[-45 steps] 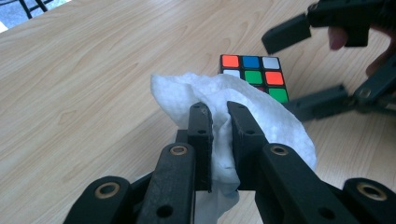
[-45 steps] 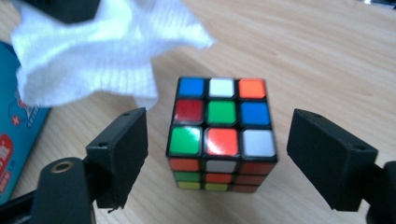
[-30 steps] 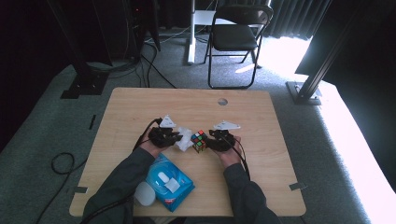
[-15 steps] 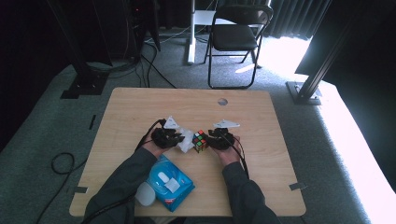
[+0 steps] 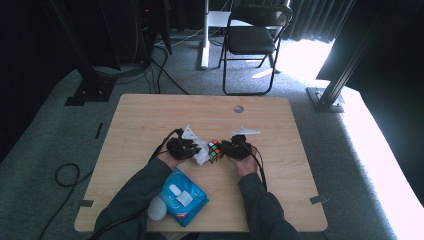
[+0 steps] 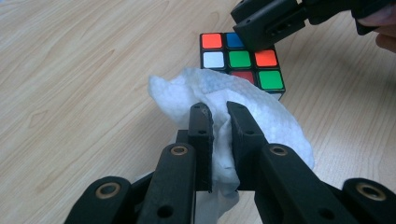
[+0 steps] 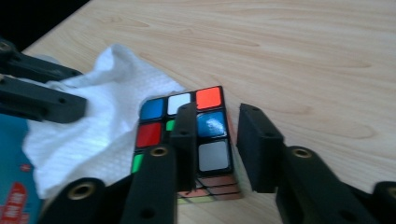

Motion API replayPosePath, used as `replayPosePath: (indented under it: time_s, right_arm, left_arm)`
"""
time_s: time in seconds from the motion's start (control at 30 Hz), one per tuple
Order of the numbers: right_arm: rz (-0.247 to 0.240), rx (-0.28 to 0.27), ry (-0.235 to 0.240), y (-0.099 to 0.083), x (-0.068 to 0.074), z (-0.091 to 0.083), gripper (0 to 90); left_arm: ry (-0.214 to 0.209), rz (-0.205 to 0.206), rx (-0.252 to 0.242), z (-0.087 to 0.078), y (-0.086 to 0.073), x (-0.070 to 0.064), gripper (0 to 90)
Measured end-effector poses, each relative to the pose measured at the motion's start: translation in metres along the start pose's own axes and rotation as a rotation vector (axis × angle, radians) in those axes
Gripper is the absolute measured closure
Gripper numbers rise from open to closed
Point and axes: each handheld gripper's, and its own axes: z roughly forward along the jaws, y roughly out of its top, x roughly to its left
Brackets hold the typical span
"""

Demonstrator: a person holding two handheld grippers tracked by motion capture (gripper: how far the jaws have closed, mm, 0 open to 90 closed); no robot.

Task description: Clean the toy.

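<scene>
Left gripper (image 6: 219,116) clamped on a crumpled white tissue (image 6: 261,112), which is pressed against the near side of the puzzle cube (image 5: 215,150) at mid-table. Right gripper (image 7: 217,123) straddles the cube's far edge, jaws apart, one on top and one beside, not pinching. Judged step: wiping the cube; next calls for bracing it while the tissue drags across.

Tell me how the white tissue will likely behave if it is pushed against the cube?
The white tissue looks floppy: it bunches between the left hand-held gripper jaws. It probably crumples against the cube and seems too light to move it.
</scene>
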Motion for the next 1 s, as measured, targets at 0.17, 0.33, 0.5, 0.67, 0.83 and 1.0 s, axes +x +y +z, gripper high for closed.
replayPosePath:
  time_s: [0.17, 0.33, 0.5, 0.67, 0.83, 1.0]
  right_arm:
    - [0.055, -0.009, 0.019, -0.002, -0.003, 0.0, 71.1]
    - [0.102, -0.02, 0.03, -0.003, -0.008, -0.001, 71.9]
    - [0.113, -0.018, 0.03, -0.003, -0.008, -0.001, 71.9]
    - [0.128, -0.016, 0.03, -0.003, -0.008, 0.0, 71.8]
    - [0.229, -0.036, 0.084, -0.006, -0.02, -0.001, 71.6]
    - [0.247, -0.045, 0.067, -0.006, -0.027, -0.007, 72.6]
  left_arm:
    - [0.0, 0.003, -0.001, 0.0, 0.001, -0.001, 81.3]
    - [0.002, 0.003, -0.003, -0.001, 0.001, -0.001, 81.3]
    - [0.0, 0.002, -0.003, 0.0, 0.001, -0.001, 81.3]
    - [0.001, 0.002, -0.003, -0.001, 0.001, -0.001, 81.3]
    - [0.002, 0.002, -0.005, -0.002, 0.001, 0.0, 81.3]
    - [0.002, -0.001, -0.005, -0.002, 0.001, 0.0, 81.3]
